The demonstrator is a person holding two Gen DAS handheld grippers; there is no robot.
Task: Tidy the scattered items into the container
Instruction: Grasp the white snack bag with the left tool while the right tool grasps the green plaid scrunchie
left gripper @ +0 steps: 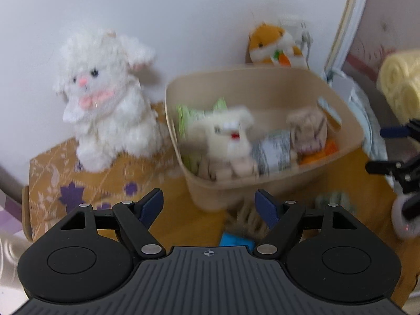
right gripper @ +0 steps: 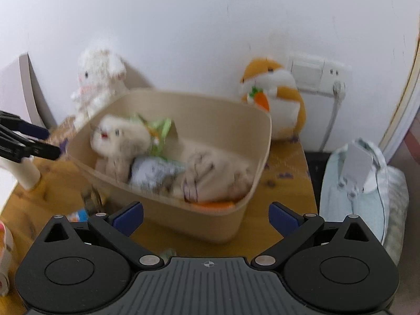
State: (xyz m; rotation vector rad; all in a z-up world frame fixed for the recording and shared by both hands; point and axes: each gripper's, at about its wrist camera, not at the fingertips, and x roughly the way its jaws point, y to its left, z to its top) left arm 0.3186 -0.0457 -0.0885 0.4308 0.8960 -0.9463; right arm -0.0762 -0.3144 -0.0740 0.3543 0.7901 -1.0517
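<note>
The beige container [left gripper: 265, 141] stands on the wooden desk [left gripper: 183, 220] and serves as the landmark. Inside it lie a cream plush rabbit [left gripper: 228, 134], a grey-blue bundle [left gripper: 273, 152], a tan plush [left gripper: 309, 128] and something orange [left gripper: 323, 152]. Left of the container sits a white plush rabbit [left gripper: 105, 99]; behind it stands an orange hamster plush [left gripper: 273, 44]. In front of the container, a blue item [left gripper: 233, 239] and a blurred striped item [left gripper: 244, 218] lie on the desk. The left hand-held gripper [left gripper: 208, 204] hovers before the container, jaws wide and empty. The right hand-held gripper [right gripper: 206, 216] is also spread wide, holding nothing, near the container's front wall.
</note>
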